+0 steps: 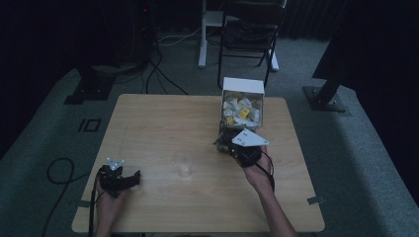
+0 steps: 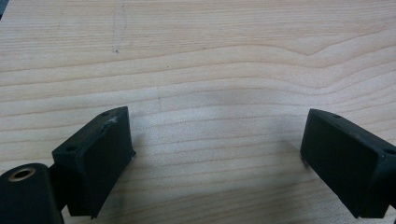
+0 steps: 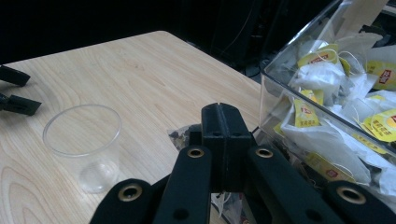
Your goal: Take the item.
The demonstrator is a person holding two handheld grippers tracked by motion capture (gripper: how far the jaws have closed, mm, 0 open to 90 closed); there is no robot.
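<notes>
Right hand-held gripper pinches a tea bag beside the box; left hand-held gripper open near the counter edge.

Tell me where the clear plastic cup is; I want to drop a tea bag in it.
In the high view the clear plastic cup stands upright near the table's middle, between the left gripper and the right gripper, nearer than the tea bag box.

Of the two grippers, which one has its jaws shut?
The right gripper, beside the clear box of tea bags: its jaws meet, with a tea bag just behind. The left gripper stands wide open over bare table.
</notes>
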